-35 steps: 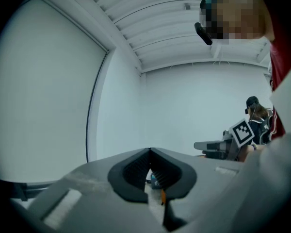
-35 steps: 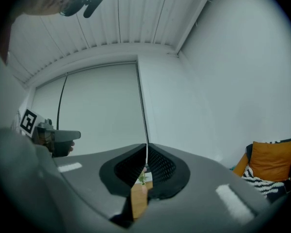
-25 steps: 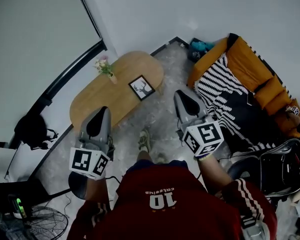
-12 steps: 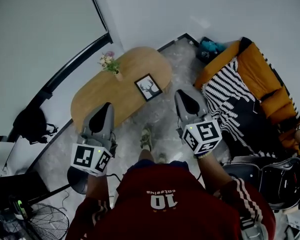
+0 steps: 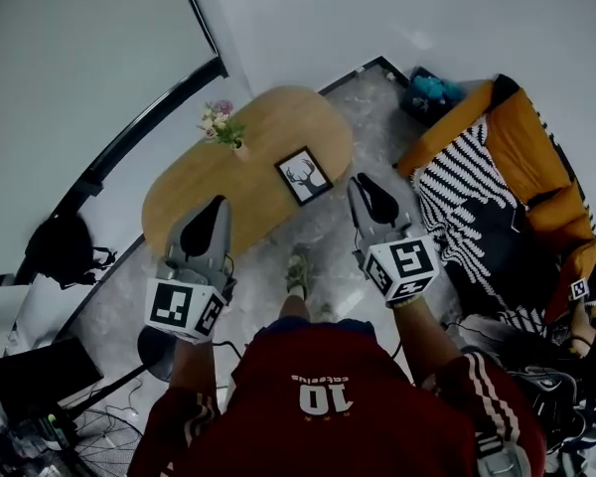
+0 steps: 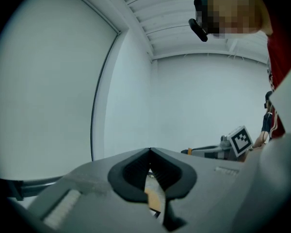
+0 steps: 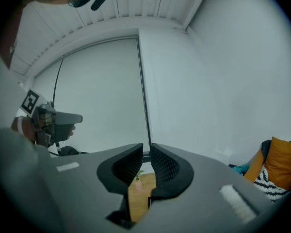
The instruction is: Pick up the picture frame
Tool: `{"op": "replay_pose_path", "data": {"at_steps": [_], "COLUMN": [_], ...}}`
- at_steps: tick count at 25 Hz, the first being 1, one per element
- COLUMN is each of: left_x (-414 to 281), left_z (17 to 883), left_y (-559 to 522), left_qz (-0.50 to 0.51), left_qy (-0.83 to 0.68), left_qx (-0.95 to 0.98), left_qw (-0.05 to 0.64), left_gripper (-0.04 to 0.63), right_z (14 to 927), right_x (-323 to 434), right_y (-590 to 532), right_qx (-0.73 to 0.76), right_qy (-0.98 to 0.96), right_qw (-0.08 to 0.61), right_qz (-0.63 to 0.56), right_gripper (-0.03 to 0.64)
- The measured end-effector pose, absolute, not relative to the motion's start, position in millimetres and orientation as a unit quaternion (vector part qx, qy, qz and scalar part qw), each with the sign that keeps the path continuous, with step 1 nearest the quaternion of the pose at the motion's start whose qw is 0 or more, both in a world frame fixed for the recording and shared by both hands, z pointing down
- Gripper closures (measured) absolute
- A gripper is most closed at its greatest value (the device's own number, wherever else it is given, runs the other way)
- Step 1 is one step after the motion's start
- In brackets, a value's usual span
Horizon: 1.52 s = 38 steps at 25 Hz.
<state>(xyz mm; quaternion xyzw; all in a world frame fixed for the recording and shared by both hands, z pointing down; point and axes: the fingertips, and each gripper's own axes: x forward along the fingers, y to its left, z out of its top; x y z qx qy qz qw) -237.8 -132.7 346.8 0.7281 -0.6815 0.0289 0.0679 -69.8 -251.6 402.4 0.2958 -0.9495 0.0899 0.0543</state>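
The picture frame [image 5: 304,176], black with a white deer print, lies flat near the right end of an oval wooden table [image 5: 194,202]. Both grippers are held in the air short of the table, pointing towards it. My left gripper [image 5: 217,205] hangs over the table's near edge, its tips [image 6: 149,150] meeting with nothing between them. My right gripper [image 5: 362,183] is just right of the frame and apart from it. Its jaws [image 7: 146,147] are opening, a narrow gap shows, and nothing is between them. Through that gap I see the tabletop [image 7: 138,198].
A small vase of flowers [image 5: 224,129] stands on the table's far side. An orange sofa [image 5: 521,152] with a striped throw [image 5: 467,182] is at the right. A dark bag [image 5: 62,251] and a fan [image 5: 89,445] lie at the left. The person's foot [image 5: 298,272] is on the marble floor.
Both grippers have moved forward towards the table and a little lower. The frame and table now sit closer to the gripper tips.
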Motion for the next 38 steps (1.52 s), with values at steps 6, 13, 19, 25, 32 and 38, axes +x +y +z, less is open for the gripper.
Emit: {"op": "replay_pose_path", "data": {"at_steps": [6, 13, 19, 25, 32, 38], "left_x": [-255, -258, -273, -291, -302, -311], "left_z": [359, 379, 405, 430, 464, 507], "left_y": [-159, -182, -200, -226, -255, -263], "left_qz": [0.031, 0.038, 0.052, 0.057, 0.059, 0.065], "left_qy": [-0.673, -0.656, -0.646, -0.637, -0.623, -0.619], "left_qx": [0.735, 0.748, 0.753, 0.758, 0.769, 0.769], "left_qw": [0.078, 0.094, 0.114, 0.130, 0.132, 0.145], "left_gripper": [0.592, 0.592, 0.592, 0.592, 0.591, 0.592], "right_z": [419, 467, 534, 587, 651, 730], "right_x": [-85, -100, -119, -136, -138, -142], "right_y": [-277, -306, -330, -351, -374, -381], "right_qx": [0.300, 0.301, 0.301, 0.309, 0.320, 0.318], "right_qy": [-0.947, -0.940, -0.931, -0.921, -0.909, -0.897], "right_qw": [0.066, 0.096, 0.144, 0.179, 0.218, 0.256], "right_qz": [0.095, 0.126, 0.147, 0.159, 0.150, 0.170], "right_gripper": [0.511, 0.509, 0.509, 0.508, 0.508, 0.508]}}
